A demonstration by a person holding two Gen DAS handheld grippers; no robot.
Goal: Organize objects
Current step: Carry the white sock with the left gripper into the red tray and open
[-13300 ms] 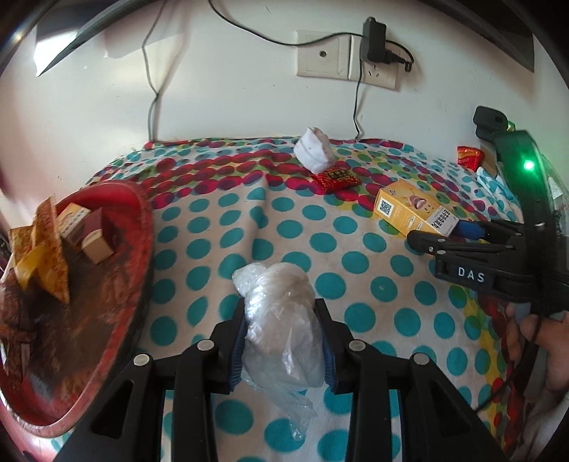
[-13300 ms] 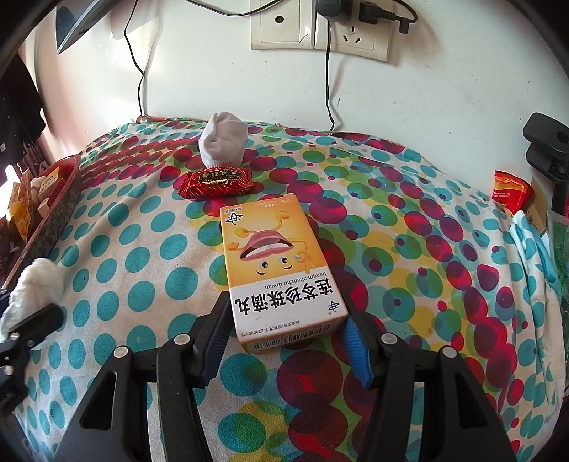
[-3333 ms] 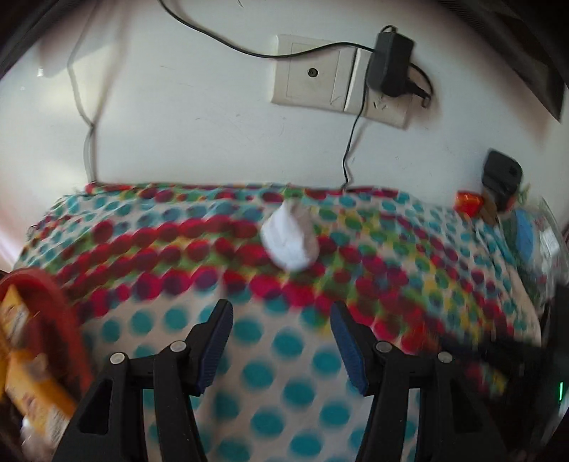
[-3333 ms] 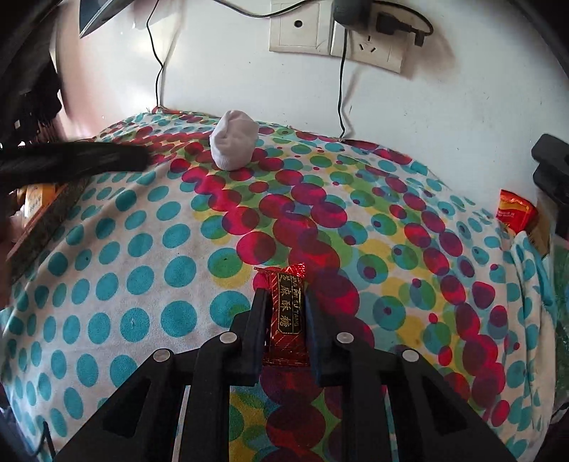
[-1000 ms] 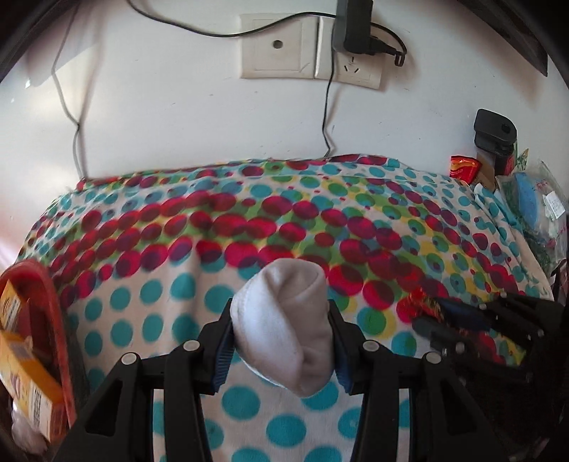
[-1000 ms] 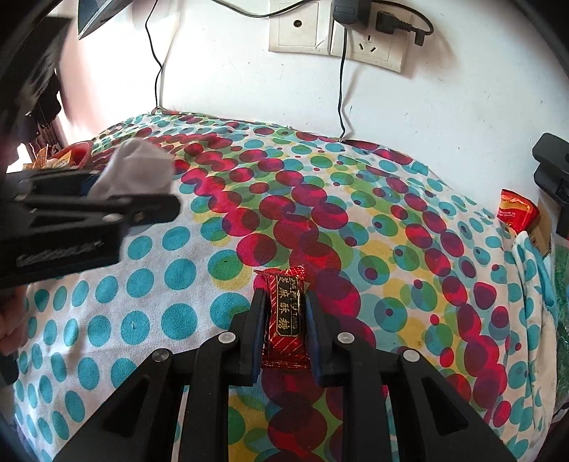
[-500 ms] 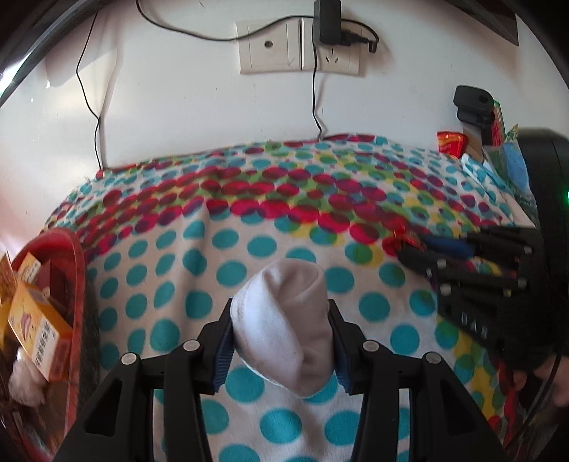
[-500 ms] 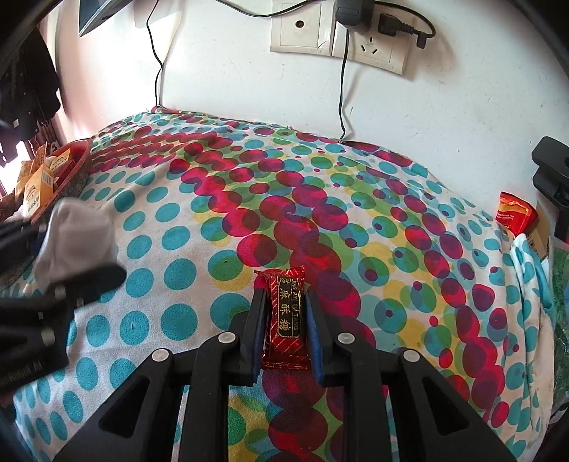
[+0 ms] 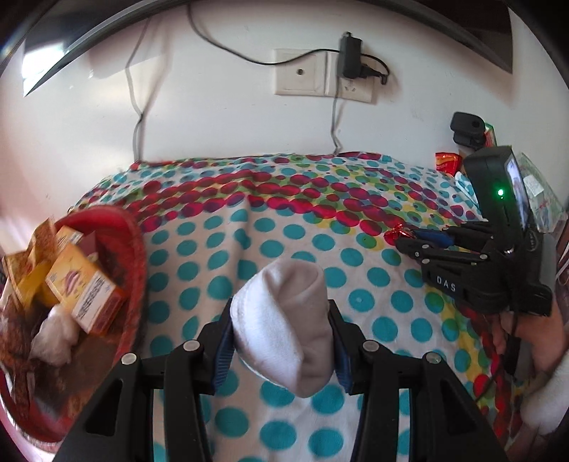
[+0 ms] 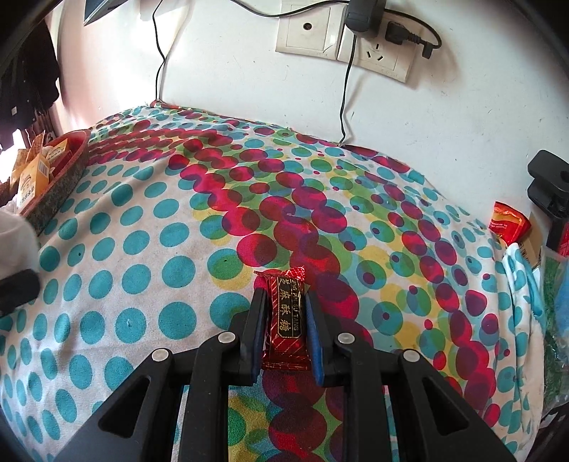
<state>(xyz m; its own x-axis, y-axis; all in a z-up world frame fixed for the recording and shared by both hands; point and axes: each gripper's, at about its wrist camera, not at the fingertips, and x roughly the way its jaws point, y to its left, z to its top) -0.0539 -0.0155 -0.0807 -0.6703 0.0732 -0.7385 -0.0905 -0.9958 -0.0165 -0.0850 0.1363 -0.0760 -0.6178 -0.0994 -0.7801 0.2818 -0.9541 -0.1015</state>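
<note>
While the left gripper (image 9: 281, 328) clamps a rolled white sock (image 9: 284, 320) between its blue pads, the sock stands above the dotted cloth (image 9: 249, 234), its rounded end pointing toward 12 o'clock. In the left wrist view, a red basket (image 9: 137, 256) sits at 9 o'clock of the sock, on the cloth's edge. The basket holds an orange box (image 9: 85, 291), tilted, with a white bundle (image 9: 53, 336) just below it and yellow packets (image 9: 30, 256) at its far side.

The right gripper (image 10: 284, 316) is closed on a red candy (image 10: 286, 318); both pads press the wrapper's long sides. The candy lies flat on the cloth, lengthwise toward 12 o'clock, near the cloth's front centre. In the left wrist view, the right gripper appears at 3 o'clock of the sock, well apart from it, with a green light (image 9: 500, 192) on its housing and a hand (image 9: 544, 341) below it.

A wall socket (image 10: 343, 44) with a plugged charger (image 10: 362, 17) sits at 12 o'clock. A red packet (image 10: 506, 222) lies at 3 o'clock, beside the cloth's edge.
</note>
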